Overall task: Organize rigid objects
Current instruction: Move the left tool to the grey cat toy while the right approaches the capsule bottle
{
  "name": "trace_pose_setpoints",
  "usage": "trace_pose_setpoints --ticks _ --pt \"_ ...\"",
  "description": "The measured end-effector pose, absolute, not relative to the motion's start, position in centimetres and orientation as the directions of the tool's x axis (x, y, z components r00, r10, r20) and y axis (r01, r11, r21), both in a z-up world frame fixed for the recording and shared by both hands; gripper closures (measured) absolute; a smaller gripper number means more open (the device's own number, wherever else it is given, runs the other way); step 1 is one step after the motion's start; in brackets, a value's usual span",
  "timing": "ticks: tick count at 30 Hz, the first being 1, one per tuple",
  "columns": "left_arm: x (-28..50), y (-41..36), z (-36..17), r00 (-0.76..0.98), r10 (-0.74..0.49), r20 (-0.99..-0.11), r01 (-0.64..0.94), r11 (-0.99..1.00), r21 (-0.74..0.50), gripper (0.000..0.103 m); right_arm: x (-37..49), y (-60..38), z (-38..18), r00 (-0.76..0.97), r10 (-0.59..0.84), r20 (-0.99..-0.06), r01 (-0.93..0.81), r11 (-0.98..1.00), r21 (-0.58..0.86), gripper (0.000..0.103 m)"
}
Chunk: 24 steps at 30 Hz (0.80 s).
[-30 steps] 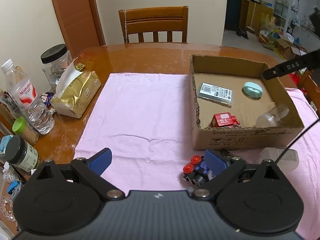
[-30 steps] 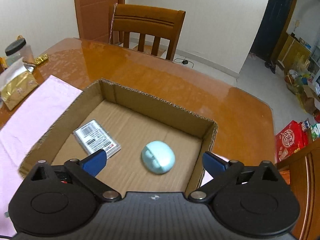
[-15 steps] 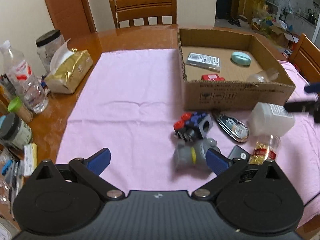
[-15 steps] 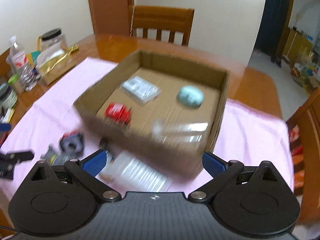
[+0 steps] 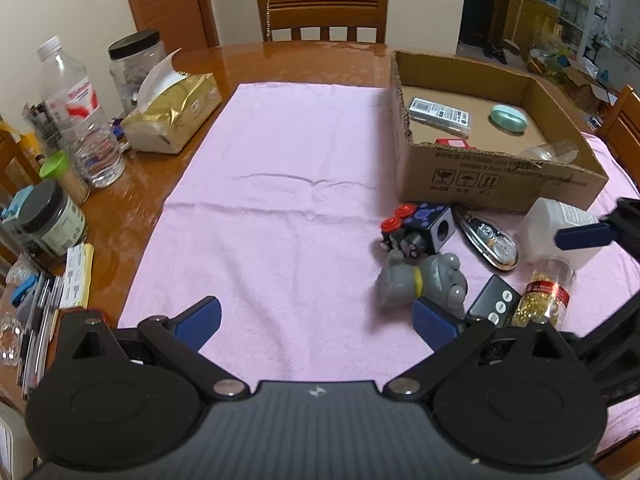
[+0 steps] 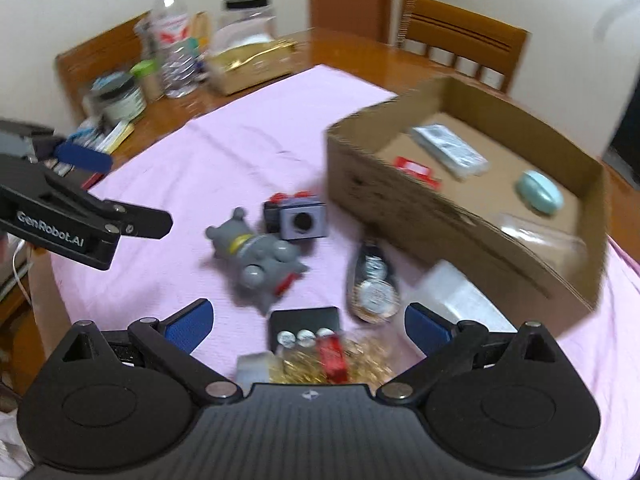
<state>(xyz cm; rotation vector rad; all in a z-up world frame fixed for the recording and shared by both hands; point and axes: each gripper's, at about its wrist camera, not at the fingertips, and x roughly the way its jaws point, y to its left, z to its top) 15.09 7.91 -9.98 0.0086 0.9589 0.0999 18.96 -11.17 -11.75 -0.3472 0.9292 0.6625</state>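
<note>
While the left wrist view looks down on the pink cloth (image 5: 280,184), the left gripper (image 5: 316,320) sits bottom centre, jaws wide apart, holding nothing. Cardboard box (image 5: 480,172) upper right; grey toy (image 5: 416,280), cube (image 5: 424,228) & remote (image 5: 494,300) lie lower right, just below the box.

Right wrist view, blurred: right gripper (image 6: 308,322) bottom centre, spread wide, empty. Grey toy (image 6: 256,256) at centre, box (image 6: 440,216) to the right w/ teal case (image 6: 538,192) inside.

A home dining room: a glossy wooden table (image 5: 120,216), a wooden chair (image 5: 322,10) at top centre, and a tissue pack (image 5: 174,118) at the left.
</note>
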Motion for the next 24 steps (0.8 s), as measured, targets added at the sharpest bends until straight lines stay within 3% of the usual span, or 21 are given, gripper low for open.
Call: trace_pose_setpoints --ticks 9,19,24 --pt "14.4 8.6 -10.6 0.551 0.099 -0.829 -0.115 0.992 0.042 0.002 18.0 -11.9 -12.4 0.389 0.338 -0.857 -0.665 0.747 -0.007 0.000" --pt "15.3 6.9 -10.7 0.559 0.064 -0.827 -0.046 0.998 0.046 0.002 16.3 -13.8 -12.6 0.402 0.314 -0.860 -0.589 0.808 0.019 0.000" --pt "15.7 6.4 -10.4 0.568 0.051 -0.822 -0.020 0.999 0.048 0.002 16.9 -14.1 -12.4 0.436 0.222 -0.872 -0.502 0.864 -0.031 0.000"
